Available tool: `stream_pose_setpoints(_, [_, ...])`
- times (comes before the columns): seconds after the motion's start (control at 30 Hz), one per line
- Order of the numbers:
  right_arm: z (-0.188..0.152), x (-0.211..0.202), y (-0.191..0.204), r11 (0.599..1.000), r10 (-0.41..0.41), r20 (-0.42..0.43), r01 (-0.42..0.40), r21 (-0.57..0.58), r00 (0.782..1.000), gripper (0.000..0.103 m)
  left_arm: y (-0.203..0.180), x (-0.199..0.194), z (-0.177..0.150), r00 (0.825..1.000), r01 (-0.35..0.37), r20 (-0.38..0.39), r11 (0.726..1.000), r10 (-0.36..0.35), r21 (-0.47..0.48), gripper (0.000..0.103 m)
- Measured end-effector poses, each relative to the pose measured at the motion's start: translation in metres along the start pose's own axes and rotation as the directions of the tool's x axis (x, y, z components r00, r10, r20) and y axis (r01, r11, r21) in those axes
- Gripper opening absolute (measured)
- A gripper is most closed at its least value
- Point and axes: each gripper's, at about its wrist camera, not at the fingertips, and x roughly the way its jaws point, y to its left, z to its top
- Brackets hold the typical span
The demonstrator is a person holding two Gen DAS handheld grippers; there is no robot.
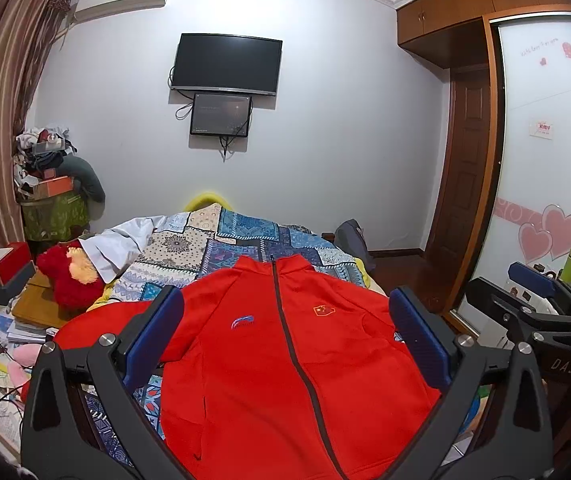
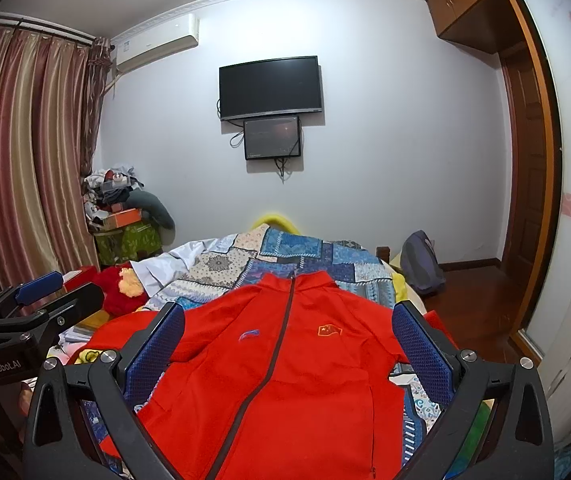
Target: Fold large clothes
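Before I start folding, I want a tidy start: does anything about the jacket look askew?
Mostly fine: the red jacket lies front-up and zipped on the quilt. Its sleeve on the curtain side spills off the bed edge toward the floor clutter. Both tools, left and right, are open and empty.

On my left-wrist view I read "DAS" in pale letters on the black body of the right gripper (image 1: 541,300). My right-wrist view shows "GenRobot.AI" on the black left gripper (image 2: 51,300).
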Motion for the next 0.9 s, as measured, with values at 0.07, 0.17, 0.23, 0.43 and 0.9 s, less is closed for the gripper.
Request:
stream_pose_setpoints(0.07, [0.0,0.0002,-0.0005,1.0,0.001,0.0,-0.001,0.001,1.0,0.103,-0.0002,-0.0002,0.0009,1.0,-0.001,-0.001,1.0,0.001,0.0,0.103])
stream_pose_setpoints(0.17, [0.0001,0.0002,-0.0005,1.0,0.001,-0.001,-0.001,0.002,1.0,0.103,-0.0001,0.0001,0.0014,1.0,-0.001,-0.001,1.0,0.001,0.0,0.103])
stream_pose_setpoints(0.23, [0.0,0.0003,-0.0004,1.0,0.001,-0.001,-0.001,0.002,1.0,0.103,0.0002,0.0,0.0019,1.0,0.0,-0.002,1.0,0.0,0.0,0.103])
stream_pose_setpoints(0.43, [0.0002,0.0007,-0.0009,1.0,0.001,-0.002,-0.001,0.003,1.0,0.103,0.0006,0.0,0.0008,1.0,0.0,-0.001,1.0,0.0,-0.001,0.103])
stream_pose_setpoints(0.9, [-0.0011,0.0026,-0.0024,1.0,0.003,-0.004,-0.003,0.005,1.0,0.103,0.0025,0.0013,0.0009,1.0,0.005,-0.006,1.0,-0.005,-0.005,0.103])
